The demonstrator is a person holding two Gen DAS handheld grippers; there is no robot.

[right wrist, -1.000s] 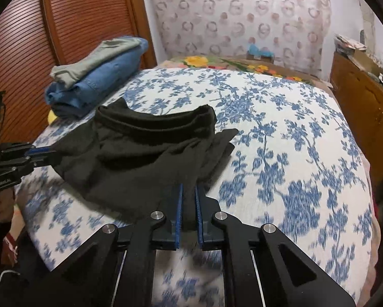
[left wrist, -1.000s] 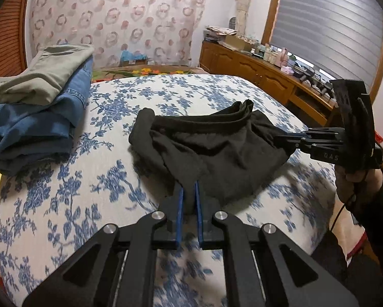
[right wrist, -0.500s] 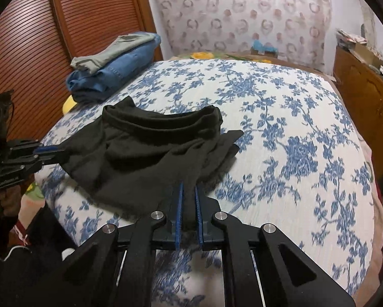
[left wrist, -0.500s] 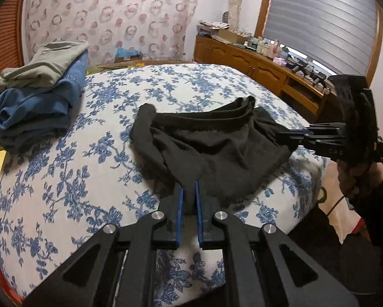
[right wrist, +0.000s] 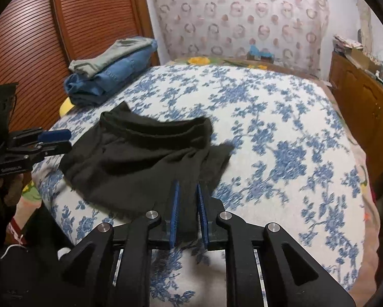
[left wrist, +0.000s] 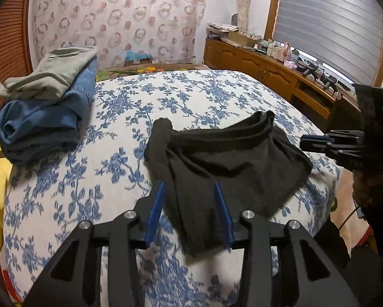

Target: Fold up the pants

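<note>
The crumpled black cotton pants [left wrist: 224,163] lie on the blue-flowered bed [left wrist: 191,97]; left tongs [left wrist: 189,192] gape wide, right tongs [right wrist: 187,189] seemingly ajar, so both should regrip matching hems squarely.

no text can be read; the lettering on the left gripper [right wrist: 55,142] body is too blurred.

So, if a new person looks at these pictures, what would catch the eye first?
Probably the black pants, bunched at the near edge of the flowered bed, because the dark cloth stands out on the blue and white cover. Next, the left gripper, open with the pants hem between its blue fingers, and the right gripper, also open around cloth. Behind them, a clothes stack sits at the bed's far left.
</note>
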